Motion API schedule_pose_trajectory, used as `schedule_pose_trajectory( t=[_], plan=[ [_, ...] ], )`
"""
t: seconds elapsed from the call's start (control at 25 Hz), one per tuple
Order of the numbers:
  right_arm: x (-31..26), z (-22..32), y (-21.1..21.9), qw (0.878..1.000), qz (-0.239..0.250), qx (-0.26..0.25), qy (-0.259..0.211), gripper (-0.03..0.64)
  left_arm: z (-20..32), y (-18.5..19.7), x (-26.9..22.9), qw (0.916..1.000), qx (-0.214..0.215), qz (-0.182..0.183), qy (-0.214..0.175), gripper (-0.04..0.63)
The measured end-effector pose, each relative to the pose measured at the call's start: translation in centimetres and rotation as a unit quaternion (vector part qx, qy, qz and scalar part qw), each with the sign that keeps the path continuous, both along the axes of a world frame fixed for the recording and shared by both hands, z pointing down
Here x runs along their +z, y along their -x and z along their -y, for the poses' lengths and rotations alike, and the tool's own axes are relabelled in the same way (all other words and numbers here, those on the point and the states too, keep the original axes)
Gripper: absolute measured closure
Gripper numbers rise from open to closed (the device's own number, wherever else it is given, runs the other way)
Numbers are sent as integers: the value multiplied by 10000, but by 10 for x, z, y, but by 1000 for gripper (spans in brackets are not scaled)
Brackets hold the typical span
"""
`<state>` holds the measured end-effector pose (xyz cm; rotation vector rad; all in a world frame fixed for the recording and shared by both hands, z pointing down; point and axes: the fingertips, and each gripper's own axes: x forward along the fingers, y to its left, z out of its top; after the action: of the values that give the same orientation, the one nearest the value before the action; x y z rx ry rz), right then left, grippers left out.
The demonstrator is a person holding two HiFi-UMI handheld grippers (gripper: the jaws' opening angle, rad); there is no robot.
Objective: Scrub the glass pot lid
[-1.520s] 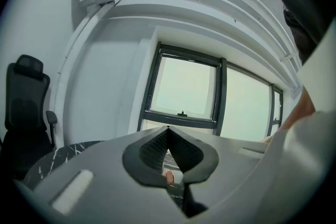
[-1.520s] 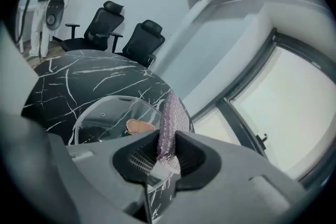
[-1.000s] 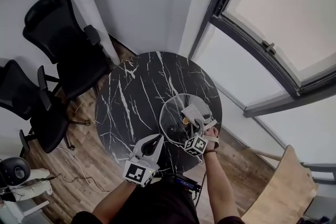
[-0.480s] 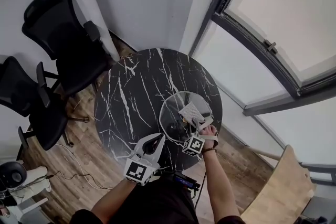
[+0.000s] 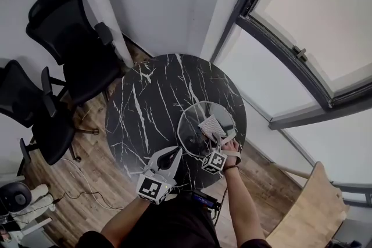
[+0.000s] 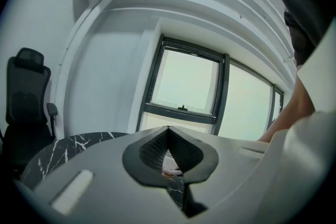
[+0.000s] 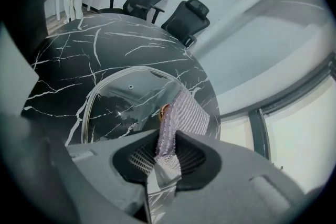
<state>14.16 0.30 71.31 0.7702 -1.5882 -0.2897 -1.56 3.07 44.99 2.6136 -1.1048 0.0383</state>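
Head view shows the round clear glass pot lid [image 5: 195,128] lying flat on the round black white-veined marble desk [image 5: 145,101], near its window-side edge. The right gripper [image 5: 220,141] has its jaws clamped on a silvery woven mesh scrubbing cloth [image 5: 212,124], which rests on the lid by the small brass-coloured knob [image 7: 164,110]. The left gripper [image 5: 173,154], jaws together on nothing, sits just beside the lid's near rim. Scrubbing looks under way; how much glass remains I cannot tell.
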Motion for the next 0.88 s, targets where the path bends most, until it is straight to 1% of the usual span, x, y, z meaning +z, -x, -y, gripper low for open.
schedule_pose_trajectory(
  t=[0.12, 0.24, 0.6, 0.72, 0.88],
  plan=[
    [5, -4, 3, 10000, 60, -36, 24, 540, -1, 3, 0, 10000, -21, 54, -76, 594],
    [0, -9, 6, 10000, 43, 11, 73, 539, -2, 5, 2, 9999, -32, 96, -55, 594],
    [9, -28, 16, 9996, 145, 19, 253, 540, -9, 7, -3, 10000, -26, -2, -74, 594],
    [10, -32, 18, 9991, 285, 97, 287, 538, -12, 8, -2, 10000, -19, -8, -55, 594],
    [8, -36, 23, 9987, 356, 96, 350, 538, -16, 10, -2, 10000, -27, -12, -27, 594]
  ],
)
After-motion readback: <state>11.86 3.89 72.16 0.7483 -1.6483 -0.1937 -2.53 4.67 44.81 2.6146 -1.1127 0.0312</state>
